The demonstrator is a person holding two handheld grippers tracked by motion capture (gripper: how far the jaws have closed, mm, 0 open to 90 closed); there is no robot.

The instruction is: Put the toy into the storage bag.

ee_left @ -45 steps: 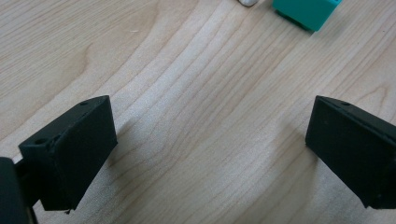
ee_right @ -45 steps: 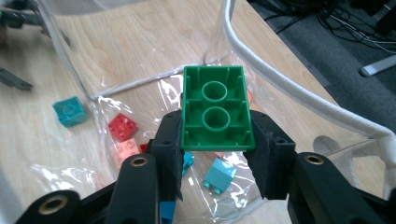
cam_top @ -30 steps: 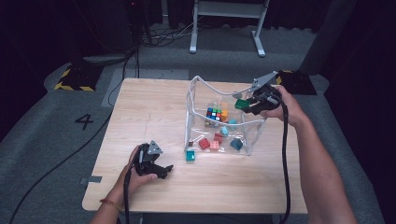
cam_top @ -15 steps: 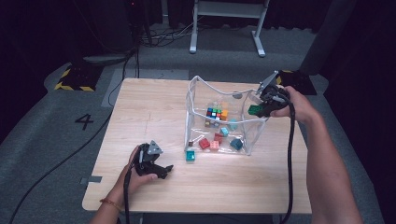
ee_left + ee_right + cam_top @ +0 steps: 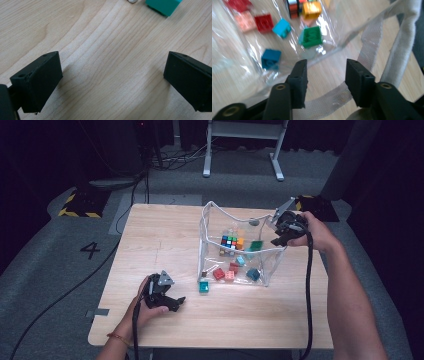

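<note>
A clear plastic bag (image 5: 208, 245) with a white webbing rim (image 5: 407, 37) stands open on the wooden table (image 5: 165, 235). In it lie a colour cube (image 5: 229, 241), a green brick (image 5: 256, 245) (image 5: 312, 37) and several red, pink, orange and blue bricks. My right gripper (image 5: 279, 238) (image 5: 325, 67) hovers over the bag's right rim. Its jaws have just been opening and nothing is between them. My left gripper (image 5: 175, 302) (image 5: 112, 72) rests open on the table near the front. A teal brick (image 5: 203, 286) (image 5: 163, 6) lies just beyond it, outside the bag.
The table's left half and front right (image 5: 280, 320) are bare wood. A cable (image 5: 307, 285) trails from the right gripper down along the forearm. Dark floor with cables and a metal stand's feet (image 5: 242, 150) lies beyond the table.
The green brick was in my right gripper above the bag; now it lies inside the bag and the jaws stand apart. That hand shifted right to the rim. The left gripper stayed put.
</note>
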